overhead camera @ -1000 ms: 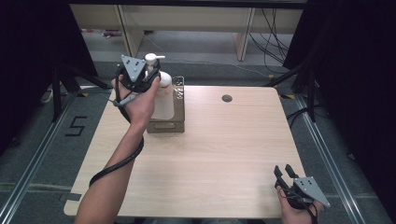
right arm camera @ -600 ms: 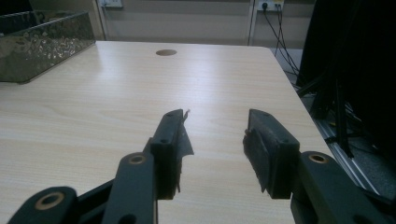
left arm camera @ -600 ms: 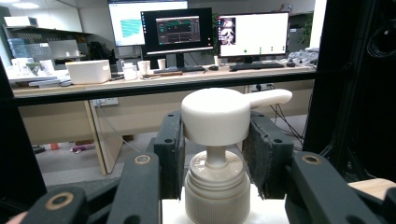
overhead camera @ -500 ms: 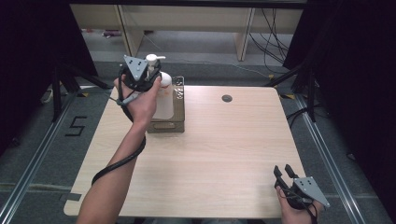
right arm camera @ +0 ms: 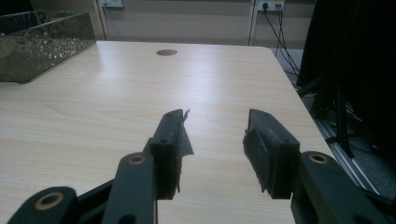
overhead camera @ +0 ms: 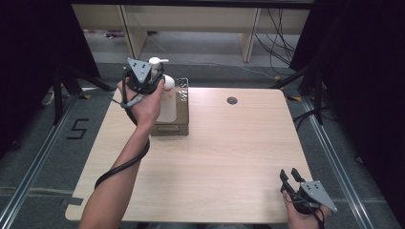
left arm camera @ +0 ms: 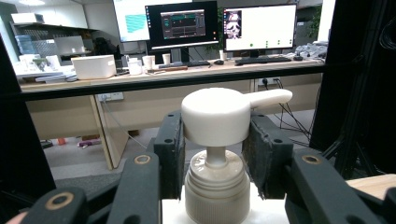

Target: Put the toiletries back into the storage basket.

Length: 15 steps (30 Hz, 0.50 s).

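Note:
A white pump bottle [overhead camera: 166,107] stands upright in a dark see-through tray [overhead camera: 183,95] at the back left of the table. My left gripper [overhead camera: 158,76] is shut on its pump head [left arm camera: 215,116], with one jaw pressed against each side and the spout pointing right in the left gripper view. The bottle's ribbed cap [left arm camera: 215,186] sits just below the jaws. I cannot tell whether the bottle's base touches the tray floor. My right gripper [overhead camera: 289,174] rests at the table's front right corner, open [right arm camera: 215,126] with nothing between its fingers.
The tray's corner [right arm camera: 42,42] lies far left in the right gripper view. A round cable hole [overhead camera: 232,100] is set in the wooden table [overhead camera: 229,157] near its back edge. Desks with monitors [left arm camera: 182,23] stand beyond the table.

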{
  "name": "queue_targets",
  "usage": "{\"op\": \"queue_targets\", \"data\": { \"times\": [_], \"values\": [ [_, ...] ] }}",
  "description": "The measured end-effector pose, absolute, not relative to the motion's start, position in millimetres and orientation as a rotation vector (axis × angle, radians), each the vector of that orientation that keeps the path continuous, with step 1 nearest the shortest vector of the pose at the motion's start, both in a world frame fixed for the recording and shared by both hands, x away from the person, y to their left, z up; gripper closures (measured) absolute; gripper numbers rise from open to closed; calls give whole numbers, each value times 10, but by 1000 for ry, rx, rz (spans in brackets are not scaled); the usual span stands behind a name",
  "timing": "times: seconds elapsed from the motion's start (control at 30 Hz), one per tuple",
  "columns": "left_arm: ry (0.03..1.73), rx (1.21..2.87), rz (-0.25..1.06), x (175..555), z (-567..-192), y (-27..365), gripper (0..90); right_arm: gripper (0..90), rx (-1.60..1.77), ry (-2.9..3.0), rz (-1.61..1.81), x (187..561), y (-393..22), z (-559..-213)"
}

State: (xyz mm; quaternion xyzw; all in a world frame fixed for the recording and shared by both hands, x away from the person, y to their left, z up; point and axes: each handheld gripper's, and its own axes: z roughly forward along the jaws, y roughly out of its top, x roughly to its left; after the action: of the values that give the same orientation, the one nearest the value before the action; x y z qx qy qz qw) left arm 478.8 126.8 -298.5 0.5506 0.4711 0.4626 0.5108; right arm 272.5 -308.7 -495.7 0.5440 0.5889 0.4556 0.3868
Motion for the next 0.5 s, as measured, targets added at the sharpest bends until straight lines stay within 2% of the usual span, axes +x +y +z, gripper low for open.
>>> {"op": "queue_targets", "data": {
  "times": [0.5],
  "values": [
    [1146, 1333, 1111, 4827, -3064, 1265, 595, 573, 1359, 1514, 1160, 2730, -3097, -4950]
  ]
}}
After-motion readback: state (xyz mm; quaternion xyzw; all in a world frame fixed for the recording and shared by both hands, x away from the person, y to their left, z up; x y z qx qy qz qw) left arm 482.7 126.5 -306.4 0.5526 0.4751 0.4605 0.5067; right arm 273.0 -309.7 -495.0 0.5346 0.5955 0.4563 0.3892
